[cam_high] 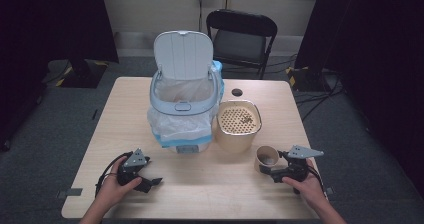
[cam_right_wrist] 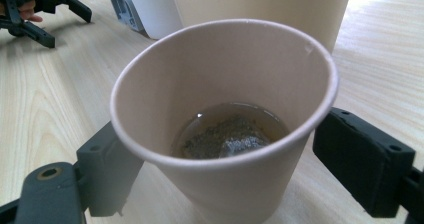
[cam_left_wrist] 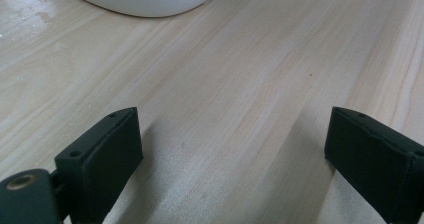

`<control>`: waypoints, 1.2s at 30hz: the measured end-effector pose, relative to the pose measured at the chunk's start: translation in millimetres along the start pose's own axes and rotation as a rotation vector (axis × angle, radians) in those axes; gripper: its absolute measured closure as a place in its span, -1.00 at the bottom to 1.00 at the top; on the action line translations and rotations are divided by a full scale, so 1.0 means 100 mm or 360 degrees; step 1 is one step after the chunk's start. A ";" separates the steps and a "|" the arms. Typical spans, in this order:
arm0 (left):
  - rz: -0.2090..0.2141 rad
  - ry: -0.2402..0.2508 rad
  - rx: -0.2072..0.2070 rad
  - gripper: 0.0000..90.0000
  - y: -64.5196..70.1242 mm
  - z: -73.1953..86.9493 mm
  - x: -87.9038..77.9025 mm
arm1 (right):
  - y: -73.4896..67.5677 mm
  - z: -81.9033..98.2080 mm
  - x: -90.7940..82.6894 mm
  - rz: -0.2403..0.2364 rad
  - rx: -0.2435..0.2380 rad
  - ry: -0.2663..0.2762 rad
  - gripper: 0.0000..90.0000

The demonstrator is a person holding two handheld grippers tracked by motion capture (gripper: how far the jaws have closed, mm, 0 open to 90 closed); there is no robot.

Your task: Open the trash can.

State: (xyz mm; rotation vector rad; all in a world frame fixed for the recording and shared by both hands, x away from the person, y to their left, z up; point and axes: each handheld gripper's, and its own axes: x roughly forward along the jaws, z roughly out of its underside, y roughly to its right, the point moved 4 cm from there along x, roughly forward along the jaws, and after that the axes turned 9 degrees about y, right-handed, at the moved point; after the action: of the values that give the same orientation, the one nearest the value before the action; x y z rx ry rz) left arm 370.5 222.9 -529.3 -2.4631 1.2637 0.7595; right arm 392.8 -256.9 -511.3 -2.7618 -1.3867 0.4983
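The right gripper [cam_right_wrist: 220, 184] sits closest, near the table's front right corner, its black jaws on either side of a paper cup [cam_right_wrist: 225, 119]. The left jaw presses the cup's wall; the right one looks to be just touching, though the rim hides the contact. The cup stands upright on the table [cam_high: 210, 184] with a little brownish liquid and a soggy tea bag [cam_right_wrist: 232, 139] at the bottom.

Right behind the cup, almost against it, stands a beige strainer bucket [cam_high: 238, 125], its perforated top holding dark dregs. Beside that is a white bin [cam_high: 184, 96] with its lid up and a plastic liner spilling over the rim. These two block the way straight ahead.

The left gripper [cam_high: 145, 180] rests low over the wood near the front left, jaws wide with nothing between them; the bin's base curves into sight ahead of it.

Bare tabletop stretches between the two grippers and along the left side. A small dark disc [cam_high: 237, 92] lies near the far edge, and a folding chair [cam_high: 241, 39] stands beyond.
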 end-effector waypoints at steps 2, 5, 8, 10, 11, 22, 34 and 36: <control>0.0000 0.0000 0.0000 -0.83 0.00 0.00 0.00 | 0.00 -0.01 0.01 0.0005 -0.0004 0.0010 -0.68; 0.0000 0.0000 0.0000 -0.83 0.00 0.00 0.00 | -0.01 -0.02 0.03 -0.0001 -0.0019 0.0024 -0.67; 0.0000 0.0000 0.0000 -0.83 0.00 0.00 0.00 | -0.01 -0.04 0.06 -0.0011 -0.0026 0.0033 -0.68; 0.0000 0.0000 0.0000 -0.83 0.00 0.00 0.00 | -0.01 -0.04 0.07 -0.0018 -0.0019 0.0035 -0.68; 0.0000 0.0000 0.0000 -0.83 0.00 0.00 0.00 | -0.01 -0.04 0.08 -0.0024 -0.0026 0.0037 -0.67; 0.0000 0.0000 0.0000 -0.83 0.00 0.00 0.00 | -0.02 -0.05 0.11 -0.0055 -0.0039 0.0077 -0.50; 0.0000 0.0000 0.0000 -0.83 0.00 0.00 0.00 | 0.03 -0.12 0.03 0.0030 -0.0107 0.0009 -0.43; -0.0001 0.0001 0.0001 -0.83 0.00 0.00 0.00 | 0.05 -0.16 0.03 0.0045 -0.0109 0.0001 -0.43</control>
State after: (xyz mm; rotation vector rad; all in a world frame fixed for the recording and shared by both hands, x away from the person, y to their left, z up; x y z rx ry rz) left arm 370.5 222.9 -529.4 -2.4638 1.2631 0.7580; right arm 403.4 -255.7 -497.6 -2.8384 -1.3928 0.4595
